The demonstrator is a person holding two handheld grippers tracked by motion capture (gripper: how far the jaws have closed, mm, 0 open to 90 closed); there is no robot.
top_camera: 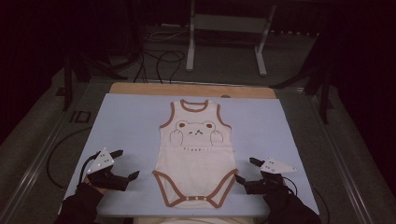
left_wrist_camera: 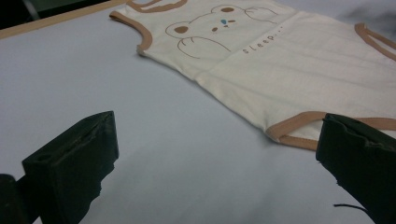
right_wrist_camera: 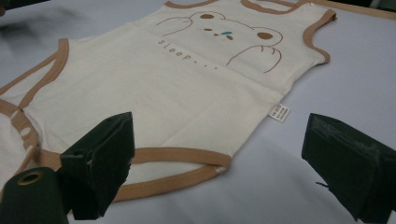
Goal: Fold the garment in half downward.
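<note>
In the high view, a cream baby bodysuit lies flat in the middle of the frame on the pale blue mat, its long axis running up the frame, neck at the top and snap end at the bottom. The left gripper sits at lower left with jaws spread and empty; the right gripper at lower right does likewise, and looks nearer the garment's leg hem.

In the left gripper view, the bodysuit fills the upper right, its brown-trimmed leg opening just beyond the jaw at the right of the frame.

In the right gripper view, the bodysuit spreads across the upper left; the left-hand jaw hangs over its hem, nothing gripped.
</note>
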